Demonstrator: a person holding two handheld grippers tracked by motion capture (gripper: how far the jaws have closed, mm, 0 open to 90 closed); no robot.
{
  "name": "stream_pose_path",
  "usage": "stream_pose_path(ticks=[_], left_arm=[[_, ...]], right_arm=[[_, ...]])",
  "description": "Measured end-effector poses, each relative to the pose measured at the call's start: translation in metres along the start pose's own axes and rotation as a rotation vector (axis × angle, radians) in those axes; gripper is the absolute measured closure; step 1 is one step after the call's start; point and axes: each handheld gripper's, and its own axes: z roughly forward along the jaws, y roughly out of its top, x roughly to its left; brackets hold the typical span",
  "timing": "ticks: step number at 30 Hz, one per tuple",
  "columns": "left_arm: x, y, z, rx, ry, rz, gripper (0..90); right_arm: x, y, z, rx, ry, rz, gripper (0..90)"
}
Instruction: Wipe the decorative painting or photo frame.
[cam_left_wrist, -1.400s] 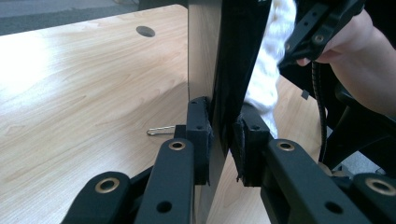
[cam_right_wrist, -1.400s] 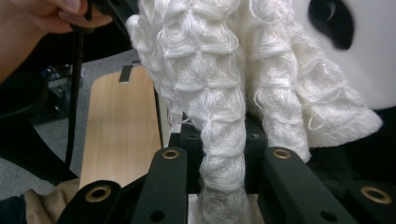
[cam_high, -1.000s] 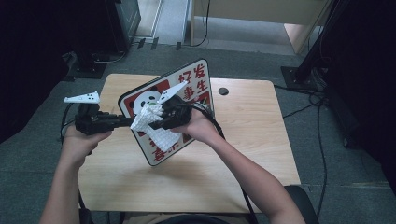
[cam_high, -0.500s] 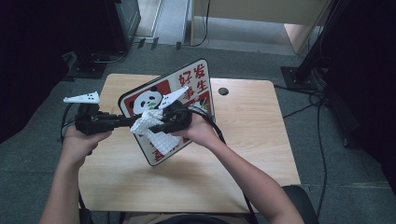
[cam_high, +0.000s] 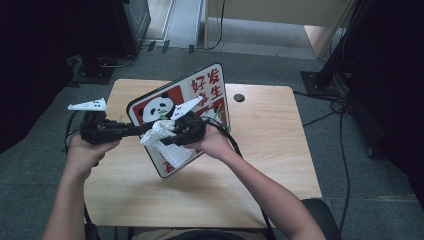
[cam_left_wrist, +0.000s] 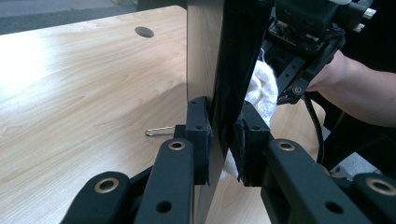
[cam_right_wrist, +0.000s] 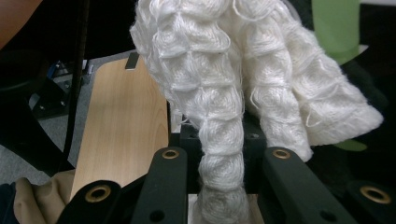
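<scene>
Over the table: a person stands a panda board (cam_high: 197, 95) on edge above the wooden table (cam_high: 270, 150), near the middle of the high view.
Board: a flat panel with a black rim, a panda picture and red fields with white characters; it is tilted, its top corner toward the upper middle of the frame, its lower corner close to the tabletop.
Left gripper (cam_high: 131, 130): at middle left of the high view, reaching rightward to the board's edge. In the left gripper view (cam_left_wrist: 219, 140) its two black jaws are closed tight on the board's thin edge, one pad on each face.
Right gripper (cam_high: 167, 140): at the centre of the high view, in front of the board's lower half. In the right gripper view (cam_right_wrist: 219, 154) its jaws are pinched together on a white cloth (cam_right_wrist: 233, 84).
Cloth: white, knitted in a waffle pattern, bunched; in the high view it (cam_high: 157, 137) lies against the board's printed face, just below the panda.
Hands: the left hand (cam_high: 87, 150) grips its tool at lower left; the right hand (cam_high: 212, 145) sits just right of the cloth.
Table extras: a round dark hole (cam_high: 239, 97) in the upper right of the tabletop; a metal clip (cam_left_wrist: 159, 131) lies on the wood beside the left jaw.
</scene>
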Motion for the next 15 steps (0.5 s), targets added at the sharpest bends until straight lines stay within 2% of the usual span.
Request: stream_pose_path(ticks=[15], left_arm=[[0.0,0.0001,0.0,0.001,0.001,0.002,78.4]], right_arm=[[0.004,-0.0103,0.0099,0.025,0.005,0.002,77.5]])
